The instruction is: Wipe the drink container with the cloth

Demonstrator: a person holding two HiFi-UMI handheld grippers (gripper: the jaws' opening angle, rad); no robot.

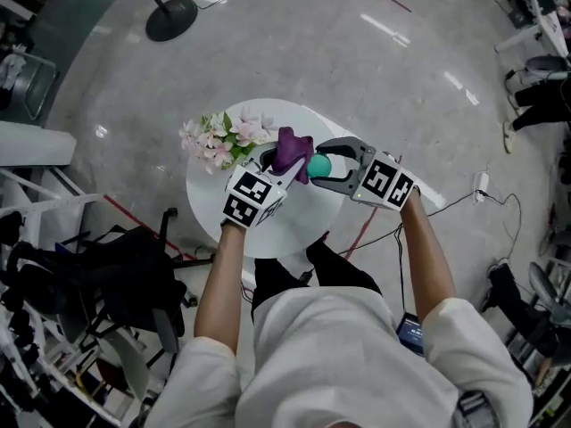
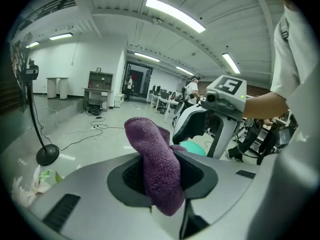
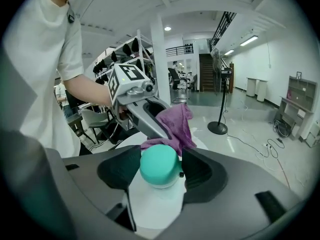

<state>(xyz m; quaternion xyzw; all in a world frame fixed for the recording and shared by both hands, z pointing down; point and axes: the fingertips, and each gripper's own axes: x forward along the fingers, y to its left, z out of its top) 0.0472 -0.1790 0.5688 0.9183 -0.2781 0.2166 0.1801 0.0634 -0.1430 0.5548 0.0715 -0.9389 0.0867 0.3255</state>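
Observation:
A purple cloth (image 1: 292, 150) sticks up from my left gripper (image 1: 273, 162), which is shut on it; in the left gripper view the cloth (image 2: 157, 169) fills the gap between the jaws. My right gripper (image 1: 332, 164) is shut on the drink container, a white bottle (image 3: 159, 206) with a teal cap (image 3: 160, 166). Both are held over the round white table (image 1: 290, 226). The cloth (image 3: 174, 125) drapes against the far side of the cap (image 1: 319, 166). The left gripper (image 3: 150, 115) faces the right one (image 2: 207, 126) at close range.
Pink and white flowers (image 1: 219, 139) lie at the table's left rim. A floor stand with a round black base (image 1: 171, 16) is far behind the table. A black chair with bags (image 1: 125, 275) stands at the left. Cables run across the floor (image 1: 482, 194).

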